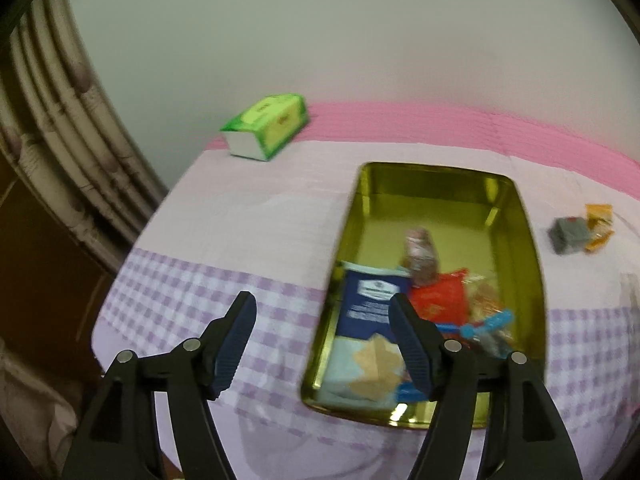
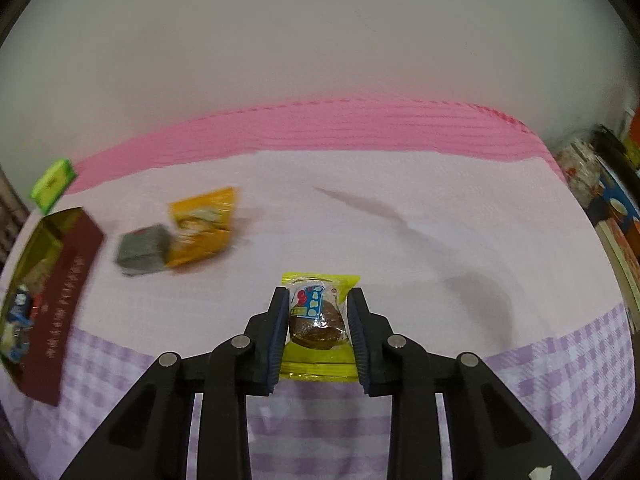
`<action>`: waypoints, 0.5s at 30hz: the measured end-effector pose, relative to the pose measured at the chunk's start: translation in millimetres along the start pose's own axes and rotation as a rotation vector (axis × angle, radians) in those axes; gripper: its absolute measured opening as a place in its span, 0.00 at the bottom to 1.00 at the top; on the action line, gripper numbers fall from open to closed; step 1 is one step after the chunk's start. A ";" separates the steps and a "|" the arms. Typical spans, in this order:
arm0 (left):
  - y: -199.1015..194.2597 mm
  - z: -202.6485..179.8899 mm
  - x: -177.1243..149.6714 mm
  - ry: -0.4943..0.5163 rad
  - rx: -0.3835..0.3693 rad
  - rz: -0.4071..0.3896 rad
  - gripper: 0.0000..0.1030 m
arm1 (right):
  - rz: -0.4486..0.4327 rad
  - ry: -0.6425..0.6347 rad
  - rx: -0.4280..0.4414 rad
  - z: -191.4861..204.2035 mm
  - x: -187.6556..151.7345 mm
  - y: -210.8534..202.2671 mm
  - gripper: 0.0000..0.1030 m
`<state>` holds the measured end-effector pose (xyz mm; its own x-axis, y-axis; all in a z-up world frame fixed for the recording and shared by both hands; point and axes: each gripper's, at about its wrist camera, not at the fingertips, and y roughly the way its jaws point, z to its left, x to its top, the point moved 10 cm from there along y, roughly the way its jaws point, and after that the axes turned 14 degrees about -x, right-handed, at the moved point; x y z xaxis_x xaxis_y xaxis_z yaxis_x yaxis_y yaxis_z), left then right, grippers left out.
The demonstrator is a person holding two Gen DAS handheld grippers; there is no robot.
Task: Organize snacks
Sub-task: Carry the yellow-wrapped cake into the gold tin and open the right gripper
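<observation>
A gold tin [image 1: 516,216] lies on the lilac cloth, holding several snack packets, among them a blue packet [image 1: 370,300] and a red one [image 1: 438,300]. My left gripper [image 1: 322,304] hangs open over the tin's near left edge with nothing between its fingers. In the right wrist view my right gripper [image 2: 319,292] is shut on a yellow-edged cake packet [image 2: 318,312], lifted off the cloth. A grey packet [image 2: 142,254] and an orange packet [image 2: 204,226] lie left of it. The tin [image 2: 40,236] shows at the far left with its dark red side [image 2: 60,304].
A green tissue pack [image 1: 266,124] sits at the table's far left corner, by the pink cloth strip [image 1: 440,120] and the white wall. The grey and orange packets [image 1: 580,228] lie right of the tin. Boxes and clutter [image 2: 612,200] stand beyond the table's right edge.
</observation>
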<state>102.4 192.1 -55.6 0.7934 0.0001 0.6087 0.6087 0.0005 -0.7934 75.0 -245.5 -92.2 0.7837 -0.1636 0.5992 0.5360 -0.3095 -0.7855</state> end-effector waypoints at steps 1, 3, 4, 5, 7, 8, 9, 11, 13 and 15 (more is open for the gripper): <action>-0.1 5.9 0.4 -0.008 0.015 -0.007 0.68 | -0.005 -0.006 0.015 6.7 1.4 -5.1 0.26; -0.2 16.8 -0.4 -0.026 0.032 -0.012 0.69 | -0.018 -0.021 0.060 26.6 3.7 -19.0 0.26; 0.3 20.8 -1.1 -0.031 0.037 -0.010 0.70 | -0.022 -0.028 0.078 35.3 4.0 -25.1 0.26; 0.5 24.6 -2.0 -0.037 0.042 -0.008 0.71 | -0.027 -0.038 0.097 44.9 3.4 -31.9 0.26; 2.4 32.2 -3.8 -0.054 0.043 -0.001 0.71 | -0.040 -0.072 0.142 69.8 2.2 -48.0 0.26; 3.2 35.5 -4.7 -0.065 0.042 0.002 0.71 | -0.046 -0.091 0.157 79.7 0.5 -55.3 0.26; 3.9 38.3 -5.2 -0.074 0.040 0.003 0.71 | -0.051 -0.113 0.176 91.9 -1.9 -63.1 0.26; 5.4 43.6 -6.0 -0.084 0.049 0.004 0.71 | -0.056 -0.149 0.215 114.5 -6.1 -76.1 0.26; 7.1 48.0 -6.8 -0.088 0.062 0.009 0.71 | -0.057 -0.186 0.252 139.2 -12.6 -89.3 0.26; 8.5 51.9 -8.4 -0.106 0.051 0.015 0.71 | -0.059 -0.215 0.286 160.2 -19.9 -102.5 0.26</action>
<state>100.9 244.1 -67.4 0.7961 0.1065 0.5958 0.5940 0.0511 -0.8028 54.8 -60.5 -48.4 0.7807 0.0568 0.6223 0.6245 -0.0331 -0.7803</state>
